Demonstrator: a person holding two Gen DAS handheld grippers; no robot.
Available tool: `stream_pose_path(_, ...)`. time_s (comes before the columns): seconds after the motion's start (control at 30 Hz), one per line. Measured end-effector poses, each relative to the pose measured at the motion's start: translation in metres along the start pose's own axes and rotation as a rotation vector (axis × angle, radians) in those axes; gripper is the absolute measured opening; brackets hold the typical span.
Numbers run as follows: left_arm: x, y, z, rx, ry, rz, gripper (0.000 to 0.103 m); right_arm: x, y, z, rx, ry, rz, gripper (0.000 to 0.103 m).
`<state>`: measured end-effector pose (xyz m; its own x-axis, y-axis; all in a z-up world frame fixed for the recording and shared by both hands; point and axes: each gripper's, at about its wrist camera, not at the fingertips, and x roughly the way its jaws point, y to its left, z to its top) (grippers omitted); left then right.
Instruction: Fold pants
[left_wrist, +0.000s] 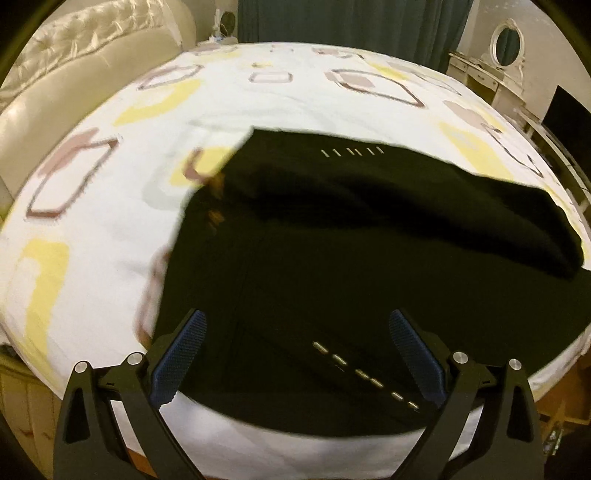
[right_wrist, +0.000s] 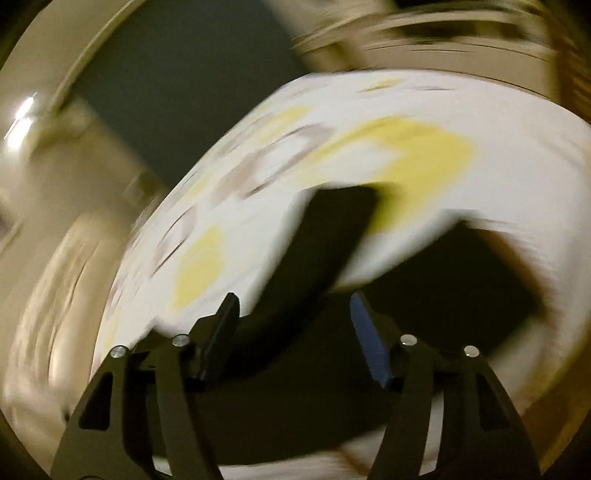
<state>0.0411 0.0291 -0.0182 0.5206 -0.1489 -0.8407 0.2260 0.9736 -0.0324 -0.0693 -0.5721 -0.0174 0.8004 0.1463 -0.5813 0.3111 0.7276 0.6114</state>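
**2 open claws above black pants on a bed**

The left claw (left_wrist: 295, 354) stands wide, gripping nothing, its blue pads (left_wrist: 181, 363) either side of the black pants (left_wrist: 332, 258) below. The pants lie on the bed (left_wrist: 110, 229) – one part folded across another – over a white sheet with yellow and brown shapes. The right claw (right_wrist: 293, 325), in a blurred view, is parted and empty – pants beyond it.

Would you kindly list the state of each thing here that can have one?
black pants: lying on the bed, partly folded over.
bedsheet: spread flat under the pants.
left gripper: open, empty, above the pants.
right gripper: open, nothing clamped, view blurred.
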Motion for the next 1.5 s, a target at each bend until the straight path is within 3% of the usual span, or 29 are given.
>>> stream_pose_path(0.07,0.002,0.015,0.016,0.014,-0.011,0.012,0.098,0.041,0.048,0.003,-0.111,0.104,0.084,0.068)
stream_pose_path(0.13,0.006,0.03,0.039,0.03,-0.008,-0.035,0.098,0.084,0.093,0.003,-0.215,0.21,0.141,0.071)
stream_pose_path(0.23,0.021,0.05,0.077,0.049,0.002,-0.088,0.098,0.139,0.144,0.011,-0.33,0.309,0.134,0.072)
stream_pose_path(0.43,0.081,0.078,0.134,0.029,0.069,-0.168,0.098,0.229,0.172,0.022,-0.382,0.492,0.123,0.072)
stream_pose_path(0.57,0.127,0.088,0.154,0.021,0.151,-0.205,0.098,0.248,0.183,0.014,-0.449,0.555,0.094,0.072)
stream_pose_path(0.67,0.153,0.09,0.158,0.036,0.202,-0.229,0.098,0.253,0.185,0.011,-0.464,0.606,0.123,0.072)
stream_pose_path(0.8,0.161,0.094,0.167,0.025,0.176,-0.333,0.098,0.261,0.19,0.001,-0.52,0.662,0.145,0.073)
stream_pose_path(1.03,0.167,0.09,0.174,0.013,0.203,-0.405,0.098,0.272,0.188,-0.016,-0.52,0.75,0.177,0.073)
stream_pose_path(1.1,0.163,0.09,0.174,0.015,0.224,-0.445,0.092,0.27,0.189,-0.019,-0.53,0.769,0.188,0.073)
stream_pose_path(1.13,0.162,0.09,0.173,0.018,0.232,-0.446,0.082,0.271,0.191,-0.021,-0.539,0.782,0.197,0.073)
stream_pose_path(1.23,0.16,0.08,0.172,0.064,0.24,-0.418,0.067,0.271,0.197,-0.028,-0.58,0.798,0.189,0.073)
stream_pose_path(1.3,0.162,0.076,0.172,0.083,0.239,-0.389,0.056,0.272,0.201,-0.031,-0.591,0.815,0.201,0.05)
stream_pose_path(1.33,0.162,0.077,0.172,0.081,0.238,-0.379,0.041,0.272,0.202,-0.032,-0.592,0.824,0.201,0.021)
stream_pose_path(1.37,0.161,0.079,0.172,0.066,0.245,-0.401,0.025,0.272,0.203,-0.034,-0.613,0.817,0.174,0.008)
stream_pose_path(1.43,0.162,0.077,0.175,0.044,0.254,-0.438,0.012,0.27,0.207,-0.032,-0.646,0.775,0.124,0.005)
stream_pose_path(1.5,0.155,0.07,0.175,0.085,0.222,-0.389,0.011,0.264,0.211,-0.024,-0.65,0.707,0.095,0.005)
